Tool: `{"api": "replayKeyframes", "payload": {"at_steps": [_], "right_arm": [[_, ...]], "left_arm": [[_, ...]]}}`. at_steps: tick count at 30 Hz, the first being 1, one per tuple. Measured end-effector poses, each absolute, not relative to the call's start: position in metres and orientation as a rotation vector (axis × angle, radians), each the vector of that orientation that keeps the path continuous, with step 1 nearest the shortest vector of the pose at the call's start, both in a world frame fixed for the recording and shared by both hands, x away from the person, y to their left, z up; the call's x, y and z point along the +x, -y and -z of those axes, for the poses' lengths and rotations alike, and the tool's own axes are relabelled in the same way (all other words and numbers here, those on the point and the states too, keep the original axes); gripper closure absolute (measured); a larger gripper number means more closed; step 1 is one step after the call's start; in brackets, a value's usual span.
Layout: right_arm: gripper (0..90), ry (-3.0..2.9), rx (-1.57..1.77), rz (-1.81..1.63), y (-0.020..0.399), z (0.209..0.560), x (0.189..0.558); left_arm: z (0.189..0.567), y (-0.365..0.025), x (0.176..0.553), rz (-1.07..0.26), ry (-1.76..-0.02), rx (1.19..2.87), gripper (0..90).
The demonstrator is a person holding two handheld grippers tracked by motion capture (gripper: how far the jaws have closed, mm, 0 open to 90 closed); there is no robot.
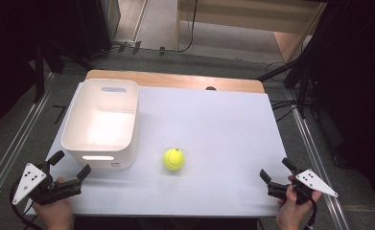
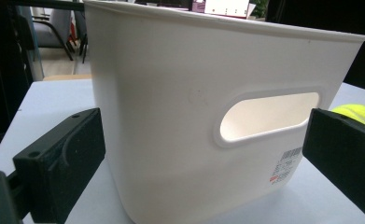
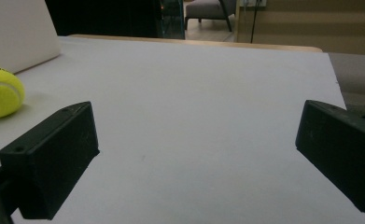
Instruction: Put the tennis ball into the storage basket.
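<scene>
Yellow-green tennis ball (image 1: 174, 159) sits on the white table (image 1: 214, 129), just right of the white plastic bin (image 1: 102, 124) as seen from the high view, near the bin's front right corner but not touching it. Ball is free, nothing on it.

Bin = landmark. It stands upright on the table's left part, open top, w/ a slot handle in its near wall and another in its far wall. A barcode sticker is low on the near wall, right of the slot.

Left hand-held gripper (image 1: 71, 166) is just in front of the bin's near left corner, low over the table edge, held by a hand (image 1: 53, 211) coming from the bottom. Jaws spread wide, nothing between the pads. In the left gripper view the bin's near wall (image 2: 194, 116) is close up between the two black jaws, no contact visible; a sliver of the ball (image 2: 357, 114) peeks past the bin's right side, above the right-hand jaw.

Right hand-held gripper (image 1: 276, 171) is well right of the bin, beyond the ball, near the table's front right corner, grey plate on top. Jaws also spread wide, pinching nothing. In the right gripper view bare table lies between the jaws; ball (image 3: 0, 91) is off to the far left, w/ a corner of the bin (image 3: 17, 32) behind it.

Both grippers are well apart from each other, ball roughly between them.
</scene>
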State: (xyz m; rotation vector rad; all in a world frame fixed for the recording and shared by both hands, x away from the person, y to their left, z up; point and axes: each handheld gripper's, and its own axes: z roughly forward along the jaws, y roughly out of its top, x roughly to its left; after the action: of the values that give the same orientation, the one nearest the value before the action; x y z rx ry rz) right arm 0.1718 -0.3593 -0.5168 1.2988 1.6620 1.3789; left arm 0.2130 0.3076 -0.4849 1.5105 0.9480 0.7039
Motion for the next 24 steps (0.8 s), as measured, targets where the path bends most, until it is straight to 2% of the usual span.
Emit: {"api": "replayKeyframes", "payload": {"at_steps": [24], "right_arm": [[0.0,-1.788,1.286,-1.317,0.336,0.501,0.179]], "left_arm": [[0.485,-0.308,0.212,-0.706,-0.937,1.508,0.0]]}}
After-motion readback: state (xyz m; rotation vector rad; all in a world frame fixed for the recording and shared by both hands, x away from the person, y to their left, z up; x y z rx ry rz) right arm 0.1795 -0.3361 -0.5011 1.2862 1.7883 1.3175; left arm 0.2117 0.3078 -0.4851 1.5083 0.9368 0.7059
